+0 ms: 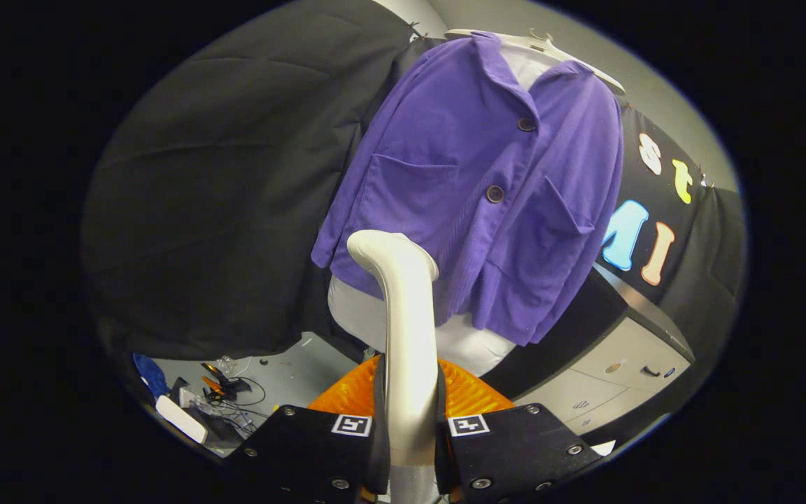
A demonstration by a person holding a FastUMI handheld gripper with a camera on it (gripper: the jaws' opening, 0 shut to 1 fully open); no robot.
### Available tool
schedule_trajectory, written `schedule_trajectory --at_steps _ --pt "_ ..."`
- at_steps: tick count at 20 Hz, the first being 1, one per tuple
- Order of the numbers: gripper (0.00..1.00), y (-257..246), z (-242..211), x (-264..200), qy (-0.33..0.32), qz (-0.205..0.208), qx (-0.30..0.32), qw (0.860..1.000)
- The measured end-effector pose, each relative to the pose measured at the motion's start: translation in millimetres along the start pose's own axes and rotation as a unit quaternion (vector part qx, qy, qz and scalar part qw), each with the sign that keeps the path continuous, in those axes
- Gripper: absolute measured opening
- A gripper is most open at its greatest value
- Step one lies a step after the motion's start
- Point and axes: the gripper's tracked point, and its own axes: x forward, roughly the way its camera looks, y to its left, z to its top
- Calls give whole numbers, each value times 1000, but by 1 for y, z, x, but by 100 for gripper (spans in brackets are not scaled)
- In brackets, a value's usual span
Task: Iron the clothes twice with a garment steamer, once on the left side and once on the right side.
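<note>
Fingers (410, 448) clamped on both sides of the white steamer (406, 336) handle; steamer head just in front of the purple jacket (473, 196), lower left panel.

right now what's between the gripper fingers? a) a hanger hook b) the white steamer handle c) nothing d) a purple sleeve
b: both fingers of the gripper press on the white steamer, whose head sits near the lower left hem of the purple jacket.

Lab booth: black cloth wall (221, 175), floor cables (235, 406).
</note>
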Motion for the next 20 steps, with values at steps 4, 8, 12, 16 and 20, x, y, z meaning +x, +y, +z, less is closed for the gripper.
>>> schedule_trajectory --at_steps 4,8,12,16,20 --pt "25 -48 -7 -58 -22 0 59 998" --pt "25 -101 -23 -118 -35 -15 143 989" --pt "25 -136 -30 -170 -56 -26 178 982" --pt "25 -187 -10 -223 -116 -50 217 968" --pt "25 -229 24 -270 -196 -97 228 949"
